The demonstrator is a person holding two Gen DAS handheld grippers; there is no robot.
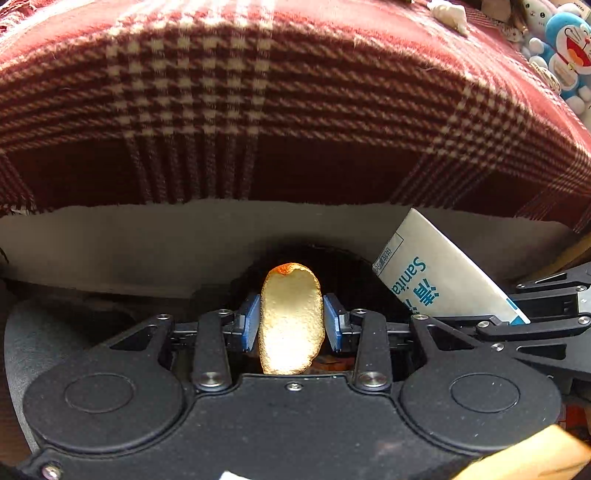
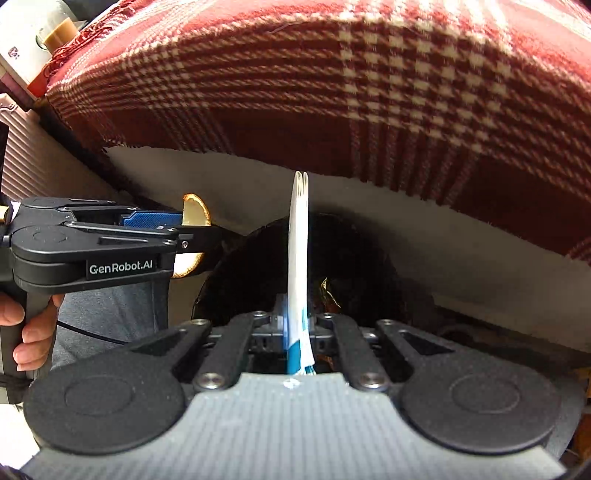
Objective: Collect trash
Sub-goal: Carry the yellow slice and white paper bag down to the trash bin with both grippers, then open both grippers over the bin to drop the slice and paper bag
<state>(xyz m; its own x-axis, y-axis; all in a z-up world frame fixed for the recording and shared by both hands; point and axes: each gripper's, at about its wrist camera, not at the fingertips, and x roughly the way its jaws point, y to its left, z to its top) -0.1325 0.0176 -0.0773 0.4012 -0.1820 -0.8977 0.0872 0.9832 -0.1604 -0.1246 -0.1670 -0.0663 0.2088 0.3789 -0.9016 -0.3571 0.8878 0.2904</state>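
Observation:
My left gripper (image 1: pixel 291 325) is shut on a curved piece of orange peel (image 1: pixel 290 317), pale side facing the camera, with an orange rim at its tip. In the right wrist view the left gripper (image 2: pixel 184 229) holds that peel (image 2: pixel 195 212) just left of a black bin opening (image 2: pixel 351 266). My right gripper (image 2: pixel 297 325) is shut on a flat white and blue wipes packet (image 2: pixel 298 251), seen edge-on, over the bin. The packet (image 1: pixel 436 277) and the right gripper (image 1: pixel 546 306) show at the right of the left wrist view, above the dark bin (image 1: pixel 343 266).
A red and white plaid blanket (image 1: pixel 258 92) hangs over a pale ledge (image 1: pixel 147 236) behind the bin. A crumpled white tissue (image 1: pixel 448 14) lies on it, near a blue plush toy (image 1: pixel 569 48). A hand (image 2: pixel 26 332) grips the left handle. A cup (image 2: pixel 55 29) stands far left.

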